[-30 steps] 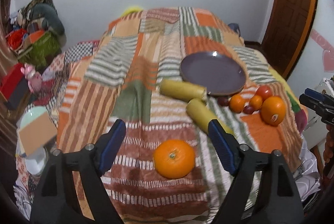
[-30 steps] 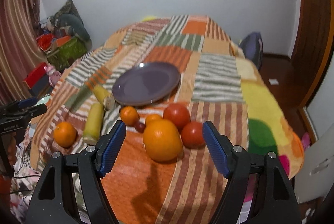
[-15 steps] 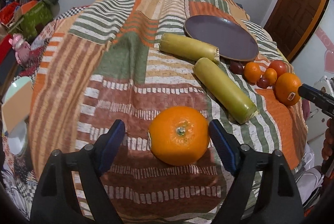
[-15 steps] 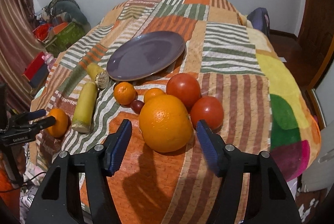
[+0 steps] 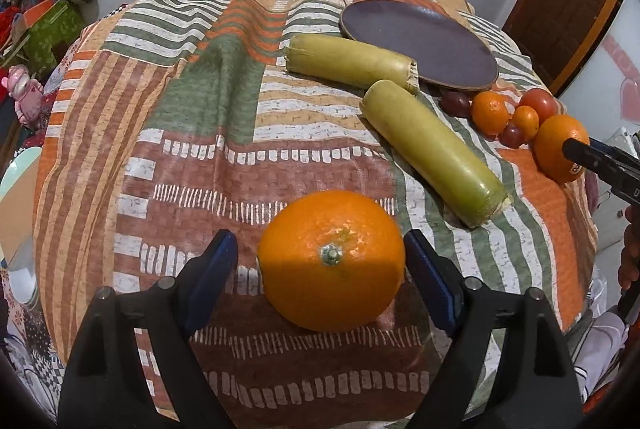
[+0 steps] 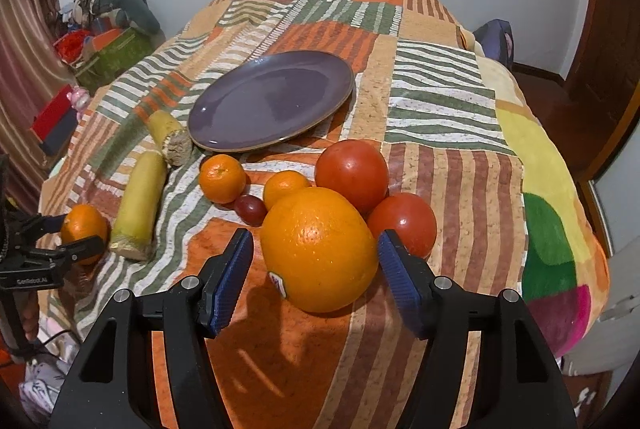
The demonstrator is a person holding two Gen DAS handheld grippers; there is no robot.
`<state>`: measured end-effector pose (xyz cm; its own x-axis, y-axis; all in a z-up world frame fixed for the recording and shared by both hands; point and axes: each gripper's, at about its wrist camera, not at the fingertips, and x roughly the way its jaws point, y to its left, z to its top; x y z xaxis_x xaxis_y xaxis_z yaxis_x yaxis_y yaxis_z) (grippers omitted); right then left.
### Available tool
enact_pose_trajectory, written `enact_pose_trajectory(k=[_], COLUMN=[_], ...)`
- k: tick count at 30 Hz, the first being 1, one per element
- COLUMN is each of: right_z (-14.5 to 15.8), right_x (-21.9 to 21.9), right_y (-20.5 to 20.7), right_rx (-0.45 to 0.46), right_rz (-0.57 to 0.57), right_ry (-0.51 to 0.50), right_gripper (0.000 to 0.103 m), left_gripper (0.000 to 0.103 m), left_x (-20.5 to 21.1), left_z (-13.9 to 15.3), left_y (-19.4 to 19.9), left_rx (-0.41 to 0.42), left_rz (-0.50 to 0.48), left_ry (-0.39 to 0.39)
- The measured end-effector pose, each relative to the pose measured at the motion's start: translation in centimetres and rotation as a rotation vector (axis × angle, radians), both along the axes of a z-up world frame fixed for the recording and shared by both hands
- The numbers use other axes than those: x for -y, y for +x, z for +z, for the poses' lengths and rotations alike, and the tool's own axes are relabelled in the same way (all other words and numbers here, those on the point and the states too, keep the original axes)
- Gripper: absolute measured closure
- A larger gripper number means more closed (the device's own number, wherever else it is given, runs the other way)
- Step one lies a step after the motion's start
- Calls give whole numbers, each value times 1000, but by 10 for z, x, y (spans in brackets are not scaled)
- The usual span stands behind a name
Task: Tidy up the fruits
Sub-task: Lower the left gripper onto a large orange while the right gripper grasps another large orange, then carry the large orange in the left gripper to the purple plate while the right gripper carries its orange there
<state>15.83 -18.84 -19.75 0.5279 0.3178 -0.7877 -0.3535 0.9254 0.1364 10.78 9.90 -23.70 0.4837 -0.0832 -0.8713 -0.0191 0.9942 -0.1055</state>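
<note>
Left gripper (image 5: 320, 261) open astride an orange (image 5: 331, 260) on the soft patchwork bed (image 5: 192, 133), right gripper (image 6: 316, 261) open astride the larger orange (image 6: 318, 249) touching tomatoes (image 6: 352, 175): likely rolling away or nudging neighbours if clenched off-centre.

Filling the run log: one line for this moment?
left tongs open around orange | right tongs open around stickered orange | plate bare

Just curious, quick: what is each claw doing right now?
Left gripper: open, around an orange.
Right gripper: open, around a stickered orange.
</note>
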Motion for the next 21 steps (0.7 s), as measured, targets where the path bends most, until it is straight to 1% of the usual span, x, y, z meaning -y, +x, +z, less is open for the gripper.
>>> enact_pose_trajectory(k=[2, 4, 5, 6, 10, 15, 21], right_z=[-3, -4, -4, -4, -2, 2, 19], right_x=[-1, -2, -3, -3, 2, 5, 4], right_y=[2, 2, 3, 2, 2, -1, -5], right_rx=[-9, 6, 14, 18, 12, -4, 44], right_rz=[-1, -1, -1, 0, -2, 1, 11], right_ry=[-2, -14, -26, -29, -5, 45, 67], right_gripper=[40, 40, 42, 42, 43, 44, 44], left_gripper=[24, 28, 34, 36, 36, 36, 36], left_x=[-1, -4, -4, -4, 0, -2, -3], left_z=[0, 1, 1, 2, 3, 10, 32], left_y=[1, 1, 1, 1, 0, -1, 4], left_rx=[4, 5, 6, 6, 9, 18, 71], left_rz=[5, 5, 1, -6, -2, 16, 25], left_ry=[-3, -27, -41, -52, -30, -43, -39])
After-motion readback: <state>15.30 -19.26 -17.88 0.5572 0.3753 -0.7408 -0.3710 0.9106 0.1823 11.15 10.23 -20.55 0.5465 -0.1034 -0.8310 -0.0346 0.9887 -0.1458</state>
